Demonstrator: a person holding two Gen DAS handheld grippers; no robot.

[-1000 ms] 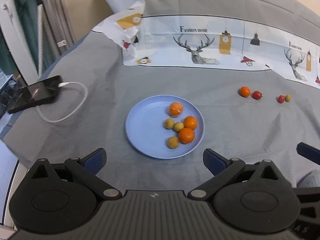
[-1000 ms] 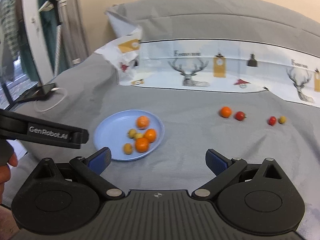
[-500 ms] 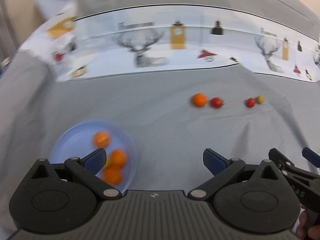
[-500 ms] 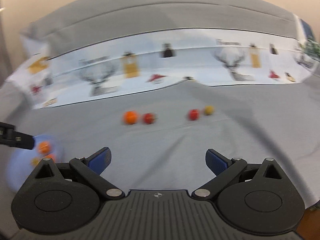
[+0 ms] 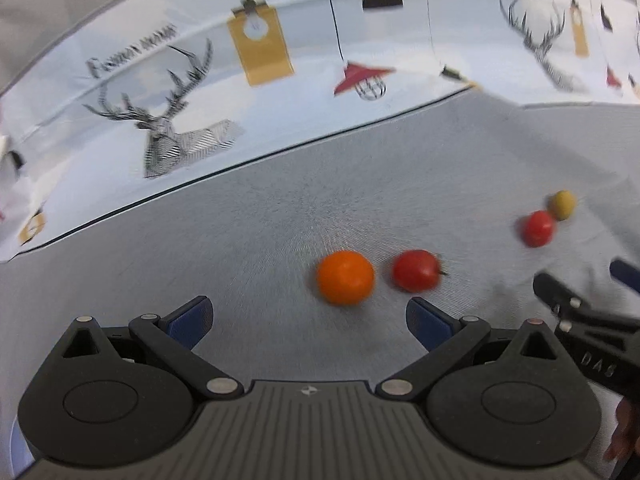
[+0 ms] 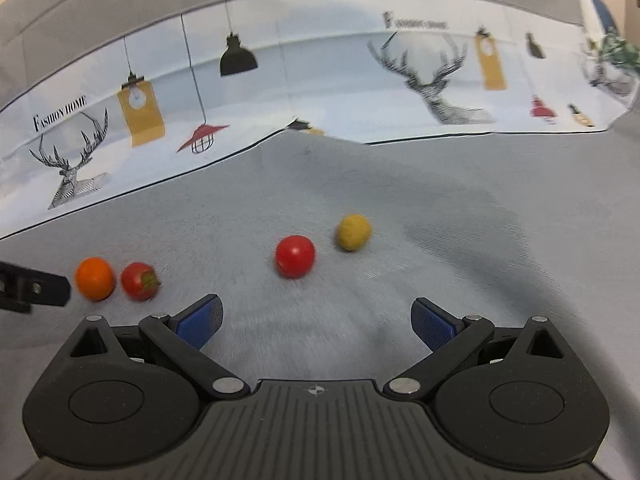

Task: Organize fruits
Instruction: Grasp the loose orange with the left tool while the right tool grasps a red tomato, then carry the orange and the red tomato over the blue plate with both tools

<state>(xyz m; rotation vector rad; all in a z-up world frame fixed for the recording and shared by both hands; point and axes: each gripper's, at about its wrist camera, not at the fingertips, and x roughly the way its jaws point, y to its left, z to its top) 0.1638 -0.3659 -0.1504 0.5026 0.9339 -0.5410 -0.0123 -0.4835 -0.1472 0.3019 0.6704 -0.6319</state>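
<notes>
grey cloth (image 5: 280, 208) holds four loose fruits near the round orange fruit (image 5: 345, 277); both grippers gape, empty.

A home setting, with fruit laid out on soft furnishings

A wrinkled grey fabric cover (image 6: 460, 208) serves as the work surface, and behind it lies a white printed cloth (image 6: 320, 72) decorated with deer heads, hanging lamps and the words "Fashion Home". In front of that cloth, loose on the grey cover, sit an orange fruit (image 5: 345, 277), two small red tomatoes (image 6: 295, 256) and a yellowish fruit (image 6: 353, 232).
</notes>
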